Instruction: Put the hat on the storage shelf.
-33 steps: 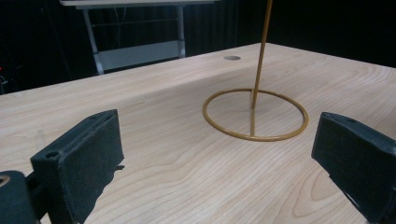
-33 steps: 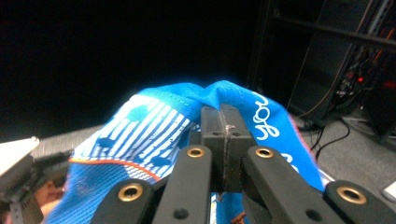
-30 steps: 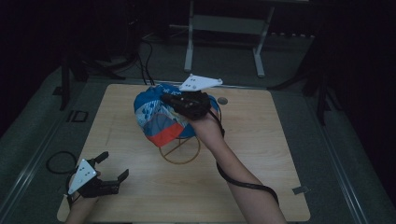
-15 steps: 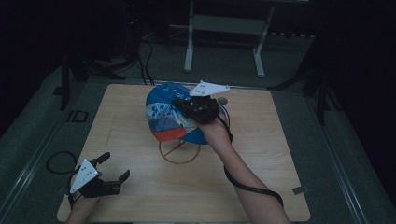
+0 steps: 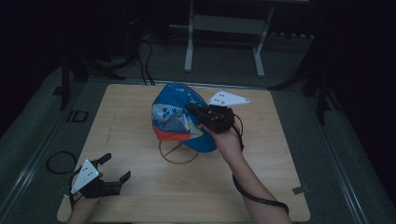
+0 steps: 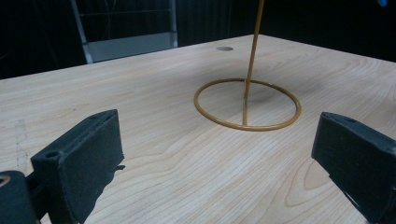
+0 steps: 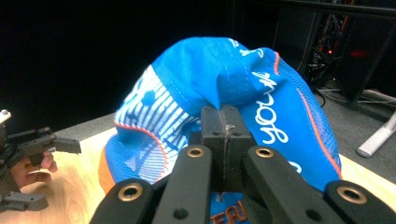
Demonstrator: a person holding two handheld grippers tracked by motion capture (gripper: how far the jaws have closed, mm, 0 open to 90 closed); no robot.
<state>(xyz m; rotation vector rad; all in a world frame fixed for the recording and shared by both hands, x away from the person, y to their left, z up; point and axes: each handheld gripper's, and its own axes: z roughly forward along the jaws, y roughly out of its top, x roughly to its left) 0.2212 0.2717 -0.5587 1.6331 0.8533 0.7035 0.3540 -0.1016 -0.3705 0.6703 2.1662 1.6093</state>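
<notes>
We see the right gripper [image 5: 198, 113] clamped on the blue cap [image 5: 180, 114], holding it up over the wire stand [image 5: 178, 152] mid-table [image 5: 140, 200]; contact with the post is probably hidden. Left gripper [image 5: 114, 168] rests near the front-left corner, jaws wide apart, nothing between them.

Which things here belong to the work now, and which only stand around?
In the work:
- blue cap, pinched by the right gripper
- gold wire stand under the cap
- left gripper, open, resting near the table's front corner

Standing around:
- grey metal frame behind the table
- floor cables
</notes>
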